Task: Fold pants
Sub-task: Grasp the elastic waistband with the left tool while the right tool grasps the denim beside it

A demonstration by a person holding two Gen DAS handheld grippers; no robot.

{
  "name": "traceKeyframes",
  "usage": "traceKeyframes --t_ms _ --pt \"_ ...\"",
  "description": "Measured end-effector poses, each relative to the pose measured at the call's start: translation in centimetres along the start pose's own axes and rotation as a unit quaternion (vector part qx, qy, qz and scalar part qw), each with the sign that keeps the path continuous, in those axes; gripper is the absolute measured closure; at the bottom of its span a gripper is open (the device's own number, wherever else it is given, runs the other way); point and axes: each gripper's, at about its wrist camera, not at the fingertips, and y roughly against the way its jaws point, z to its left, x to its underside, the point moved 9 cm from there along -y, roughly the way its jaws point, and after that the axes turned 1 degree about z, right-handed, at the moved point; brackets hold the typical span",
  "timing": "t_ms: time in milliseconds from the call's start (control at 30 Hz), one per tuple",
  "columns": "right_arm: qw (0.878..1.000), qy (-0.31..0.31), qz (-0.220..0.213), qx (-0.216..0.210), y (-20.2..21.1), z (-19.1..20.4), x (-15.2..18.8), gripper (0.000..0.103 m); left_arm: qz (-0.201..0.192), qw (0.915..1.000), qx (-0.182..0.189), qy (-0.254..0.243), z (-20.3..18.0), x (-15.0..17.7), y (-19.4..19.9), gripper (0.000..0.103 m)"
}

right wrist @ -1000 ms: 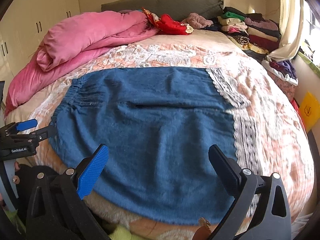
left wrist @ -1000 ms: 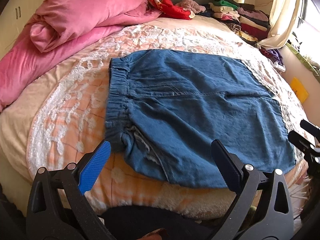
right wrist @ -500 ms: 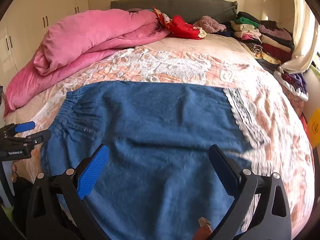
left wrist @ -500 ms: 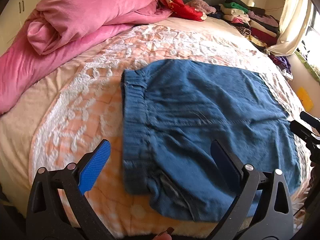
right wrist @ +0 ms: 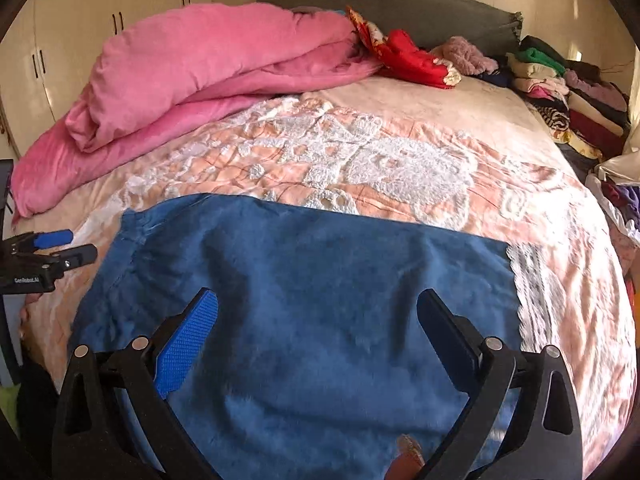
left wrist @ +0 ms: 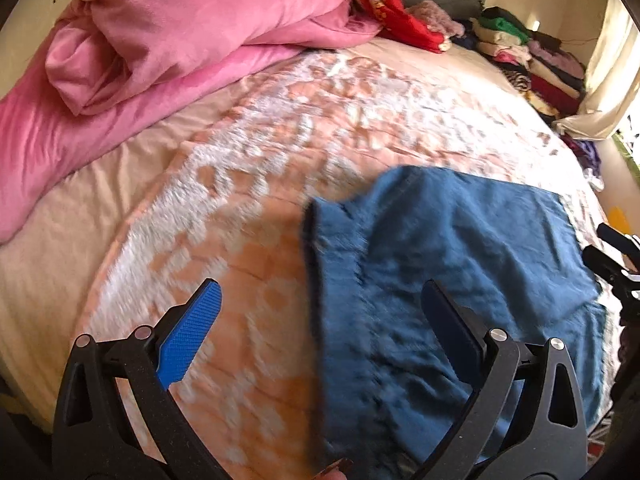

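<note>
Blue denim pants (left wrist: 448, 280) (right wrist: 312, 304) lie flat on the bed, folded into a broad rectangle with the elastic waistband at the left edge. My left gripper (left wrist: 320, 304) is open and empty above the waistband edge, its left finger over the bedspread and its right finger over the denim. My right gripper (right wrist: 318, 312) is open and empty over the middle of the pants. Each gripper also shows at the edge of the other's view: the left gripper (right wrist: 60, 250) and the right gripper (left wrist: 612, 256).
A peach bedspread (right wrist: 360, 160) with white lace covers the bed. A rolled pink duvet (right wrist: 208, 68) lies at the back left. Red clothes (right wrist: 412, 58) and stacks of folded garments (right wrist: 560, 92) sit along the back right. A grey headboard (right wrist: 400, 12) and cupboards stand behind.
Both grippers have moved forward over the bed, and the left one has swung leftward so the pants sit further right in its view. Both stay open; the pants have not moved.
</note>
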Motion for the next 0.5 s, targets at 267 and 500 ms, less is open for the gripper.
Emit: traceKeyframes --t_ms 267,500 --pt "0.999 0.050 0.022 -0.001 -5.0 0.2 -2.7 0.004 0.004 0.9996 0.028 0.001 1.0 -2.5 -3.2 0.009" --pt "0.996 0.080 0.047 0.006 -9.2 0.3 -4.1 0.004 0.013 0.9985 -0.006 -0.054 0.3 -3.4 -6.0 0.009"
